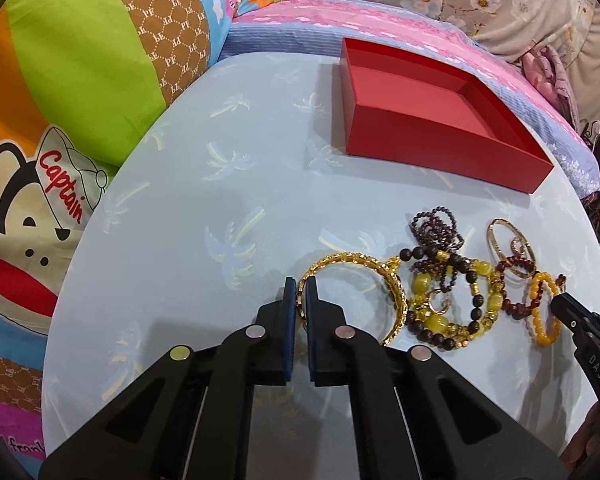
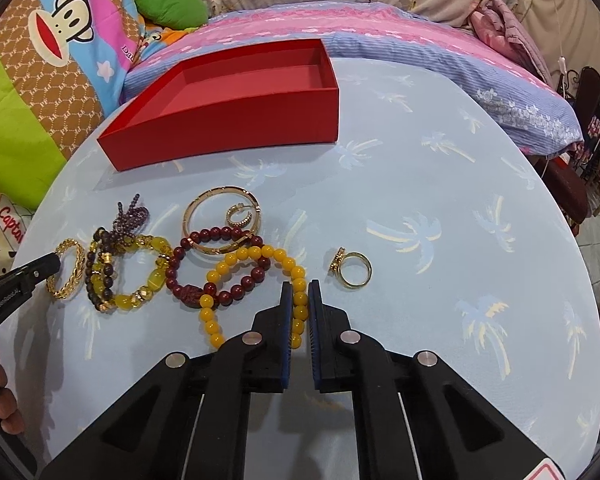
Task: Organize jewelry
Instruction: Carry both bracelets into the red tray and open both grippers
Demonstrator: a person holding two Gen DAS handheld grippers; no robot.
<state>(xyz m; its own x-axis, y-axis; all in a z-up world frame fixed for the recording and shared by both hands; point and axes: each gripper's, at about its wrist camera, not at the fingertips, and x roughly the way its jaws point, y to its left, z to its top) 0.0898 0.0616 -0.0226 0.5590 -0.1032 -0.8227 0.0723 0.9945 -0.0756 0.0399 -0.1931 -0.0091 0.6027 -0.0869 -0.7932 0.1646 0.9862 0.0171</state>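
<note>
Gold bangle (image 1: pixel 356 280) partly behind left gripper (image 1: pixel 301 286)

Both views are bright and evenly lit from overhead, colours vivid. Soft shadows fall on the pale blue palm-print cloth of the bench (image 1: pixel 220 200) at lower left of each frame. Fisheye bending curves the edges, with black vignette at the corners. Focus is sharp centrally.

Left wrist view: low, close over the surface (image 1: pixel 220 200), facing the red box (image 1: pixel 440 140) from its left.
Right wrist view: same height, from its right.
Shared: box, jewelry pile (image 2: pixel 172 264).
</note>
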